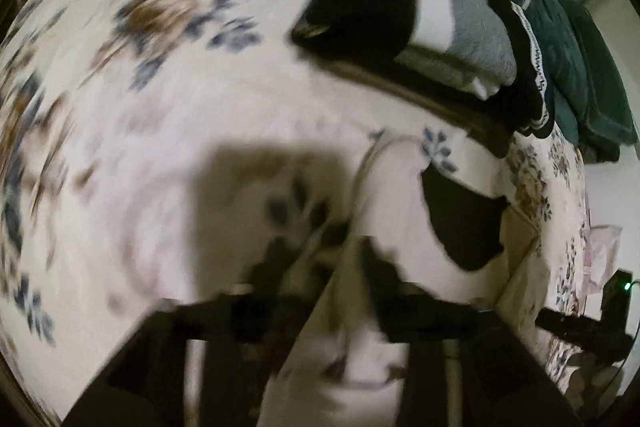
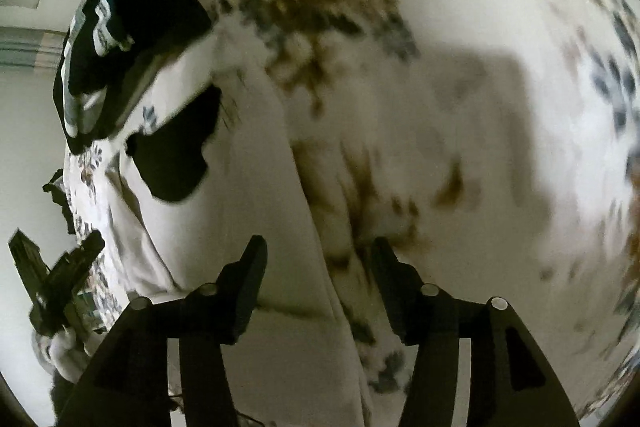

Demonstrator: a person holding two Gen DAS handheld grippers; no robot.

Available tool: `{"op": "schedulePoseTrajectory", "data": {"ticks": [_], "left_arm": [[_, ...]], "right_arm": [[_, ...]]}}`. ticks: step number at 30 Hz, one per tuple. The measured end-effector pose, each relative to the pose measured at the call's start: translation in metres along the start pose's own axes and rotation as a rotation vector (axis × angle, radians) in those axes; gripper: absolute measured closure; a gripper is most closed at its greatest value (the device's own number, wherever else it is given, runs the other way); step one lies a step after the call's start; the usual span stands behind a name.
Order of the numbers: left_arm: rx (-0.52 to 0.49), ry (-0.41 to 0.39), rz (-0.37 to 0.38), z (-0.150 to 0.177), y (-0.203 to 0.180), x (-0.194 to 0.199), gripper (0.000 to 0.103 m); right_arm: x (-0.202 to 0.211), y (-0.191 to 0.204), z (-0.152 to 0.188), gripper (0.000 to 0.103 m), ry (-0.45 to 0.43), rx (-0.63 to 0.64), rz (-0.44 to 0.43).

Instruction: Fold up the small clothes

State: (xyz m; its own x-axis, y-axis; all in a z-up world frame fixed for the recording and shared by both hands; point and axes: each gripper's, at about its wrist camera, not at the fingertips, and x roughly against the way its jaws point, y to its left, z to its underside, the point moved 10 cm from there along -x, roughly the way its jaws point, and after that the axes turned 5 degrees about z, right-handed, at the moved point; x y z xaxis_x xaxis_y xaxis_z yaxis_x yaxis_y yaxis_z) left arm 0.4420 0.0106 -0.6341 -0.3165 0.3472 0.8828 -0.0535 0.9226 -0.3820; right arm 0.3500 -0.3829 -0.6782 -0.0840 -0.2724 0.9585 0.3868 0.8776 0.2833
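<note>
Both wrist views look down on a bed spread with a floral bedsheet (image 1: pixel 168 99). A white garment (image 2: pixel 248 187) bearing one black patch (image 2: pixel 176 155) lies across it. In the left wrist view the left gripper (image 1: pixel 320 251) has its fingers drawn together on a pale fold of this garment, though blur leaves the grip uncertain. In the right wrist view the right gripper (image 2: pixel 318 259) has its fingers apart and empty. The garment's edge runs lengthwise between and ahead of them, up and to the left, so the cloth lies directly below and forward. The left gripper appears the nearer, already at the fabric, while the right seems not yet to touch it. One stack of folded clothes (image 1: pixel 460 27), dark, white, grey and green layers, sits well apart at the far side. Count: two grippers, one garment in work, one stack.
</note>
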Motion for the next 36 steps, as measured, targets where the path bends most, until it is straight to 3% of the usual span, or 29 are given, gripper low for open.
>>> {"op": "schedulePoseTrajectory", "data": {"ticks": [3, 11, 18, 23, 25, 27, 28, 29, 30, 31, 36], "left_arm": [[-0.075, 0.007, -0.016, -0.028, -0.019, -0.019, 0.048], [-0.401, 0.075, -0.142, -0.061, -0.072, -0.072, 0.048], [-0.46, 0.162, -0.184, -0.058, -0.067, -0.106, 0.048], [-0.476, 0.175, -0.182, -0.053, -0.063, -0.113, 0.048], [-0.483, 0.173, -0.177, -0.053, -0.067, -0.116, 0.048], [-0.502, 0.164, -0.171, -0.053, -0.069, -0.116, 0.053], [-0.513, 0.163, -0.166, -0.053, -0.071, -0.118, 0.06], [-0.522, 0.167, -0.168, -0.052, -0.071, -0.119, 0.08], [-0.532, 0.169, -0.175, -0.051, -0.071, -0.118, 0.093], [-0.538, 0.165, -0.174, -0.052, -0.074, -0.119, 0.093], [-0.547, 0.11, -0.157, -0.055, -0.08, -0.103, 0.098]], "right_arm": [[0.0, 0.019, -0.033, 0.03, -0.015, 0.066, 0.037], [-0.022, 0.076, -0.111, 0.03, -0.021, 0.267, 0.193], [-0.056, 0.095, -0.126, 0.03, 0.064, 0.367, 0.283], [-0.071, 0.095, -0.126, 0.03, 0.091, 0.387, 0.316], [-0.073, 0.095, -0.127, 0.037, 0.089, 0.387, 0.319], [-0.075, 0.096, -0.128, 0.052, 0.087, 0.382, 0.316], [-0.075, 0.097, -0.128, 0.058, 0.085, 0.379, 0.31], [-0.073, 0.098, -0.129, 0.071, 0.08, 0.378, 0.303], [-0.072, 0.1, -0.13, 0.085, 0.074, 0.378, 0.3], [-0.072, 0.103, -0.129, 0.091, 0.067, 0.381, 0.296], [-0.051, 0.104, -0.123, 0.097, 0.006, 0.387, 0.288]]}}
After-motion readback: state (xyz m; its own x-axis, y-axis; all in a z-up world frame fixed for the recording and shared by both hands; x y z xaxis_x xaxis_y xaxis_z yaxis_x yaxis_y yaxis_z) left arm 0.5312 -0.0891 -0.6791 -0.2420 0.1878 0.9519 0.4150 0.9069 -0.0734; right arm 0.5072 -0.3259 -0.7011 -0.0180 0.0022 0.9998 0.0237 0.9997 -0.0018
